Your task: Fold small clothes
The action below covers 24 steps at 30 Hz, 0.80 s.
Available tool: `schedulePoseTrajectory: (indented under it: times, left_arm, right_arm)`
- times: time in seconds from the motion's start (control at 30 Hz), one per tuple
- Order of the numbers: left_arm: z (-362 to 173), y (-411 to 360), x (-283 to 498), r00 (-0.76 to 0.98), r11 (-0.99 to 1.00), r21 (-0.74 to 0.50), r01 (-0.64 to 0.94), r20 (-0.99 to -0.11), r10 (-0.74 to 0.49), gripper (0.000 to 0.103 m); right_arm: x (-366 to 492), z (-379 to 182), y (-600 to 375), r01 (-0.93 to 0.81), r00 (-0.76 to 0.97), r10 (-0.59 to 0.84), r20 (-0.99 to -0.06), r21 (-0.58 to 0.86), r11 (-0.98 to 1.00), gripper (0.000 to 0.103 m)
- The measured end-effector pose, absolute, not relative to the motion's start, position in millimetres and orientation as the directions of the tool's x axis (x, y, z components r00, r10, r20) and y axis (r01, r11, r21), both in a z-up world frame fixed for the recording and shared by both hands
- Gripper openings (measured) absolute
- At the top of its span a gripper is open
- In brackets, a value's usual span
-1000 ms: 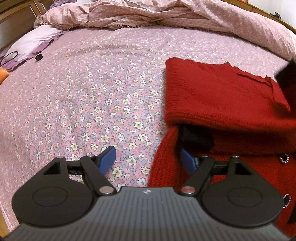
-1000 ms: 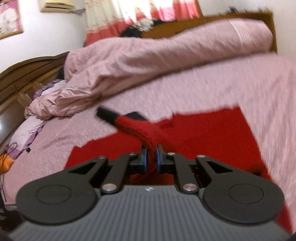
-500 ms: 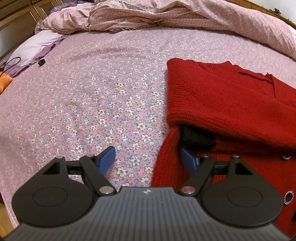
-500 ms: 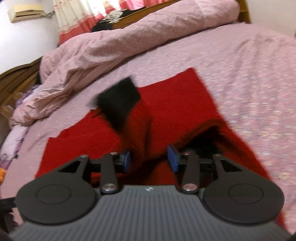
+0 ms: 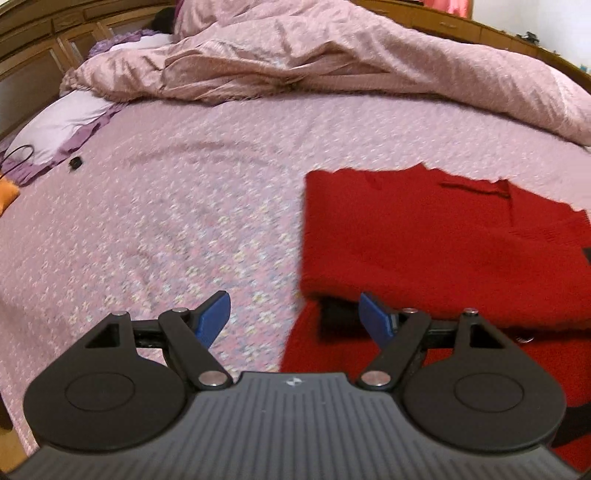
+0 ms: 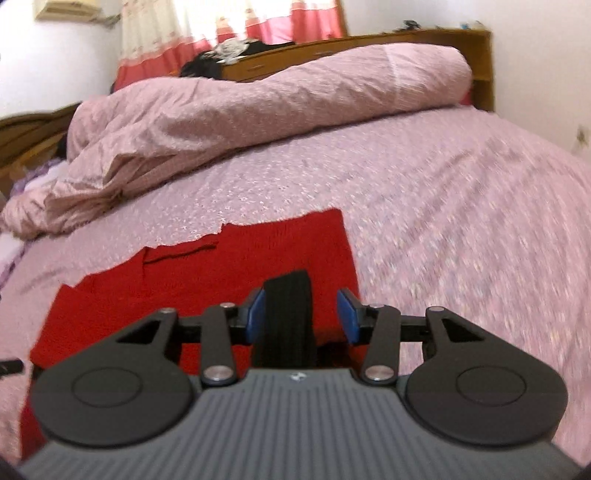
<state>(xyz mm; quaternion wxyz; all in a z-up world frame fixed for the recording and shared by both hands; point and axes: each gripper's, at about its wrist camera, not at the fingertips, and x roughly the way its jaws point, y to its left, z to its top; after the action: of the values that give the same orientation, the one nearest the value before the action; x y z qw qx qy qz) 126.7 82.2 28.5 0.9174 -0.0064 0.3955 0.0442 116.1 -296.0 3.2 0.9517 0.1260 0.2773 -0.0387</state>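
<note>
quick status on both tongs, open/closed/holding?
Left tongs: open, empty, beside the red sweater.
Right tongs: open, gripping nothing; black cuff lies between the pads.

- A floral bedspread [image 5: 155, 221], pink with small pale flowers, is spread over the whole bed.
- A rumpled pink quilt [image 5: 314, 59] is heaped along the far side of the bed.
- A pale lilac pillow [image 5: 62, 125] is seen at the left, beside the quilt.
- A small black object [image 5: 75, 162] is seen on the bedspread near the pillow; what it is cannot be told.
- A black cable [image 5: 18, 157] is looped by the pillow, with something orange [image 5: 7, 195] just beside it.
- A wooden headboard [image 6: 354, 51] is seen behind the quilt.
- Red and white curtains [image 6: 229, 26] are hung behind it.
- An air conditioner [image 6: 66, 9] is mounted on the wall.
</note>
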Motion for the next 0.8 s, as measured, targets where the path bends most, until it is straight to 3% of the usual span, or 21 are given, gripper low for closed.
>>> schedulePoseTrajectory:
  times: [0.33,0.4,0.47,0.8]
  left_arm:
    - [29,50,145,0.690,1.000,0.024,-0.008,-0.724,0.023,0.081]
    - [29,44,148,0.691,1.000,0.021,0.006,-0.722,0.011,0.081]
    - [29,38,151,0.695,0.999,0.024,0.024,-0.719,0.001,0.081]
    - [18,18,181,0.741,0.996,0.071,0.049,-0.672,0.011,0.081]
  right_arm:
    - [150,-20,-291,0.031,0.792,0.109,-0.601,0.217,0.976,0.045]
    - [149,-19,-287,-0.020,0.786,0.154,-0.599,0.225,0.974,0.017]
    - [146,-14,-284,-0.055,0.784,0.189,-0.591,0.237,0.970,0.014]
    - [160,28,-281,-0.031,0.878,0.074,-0.474,0.100,0.995,0.013]
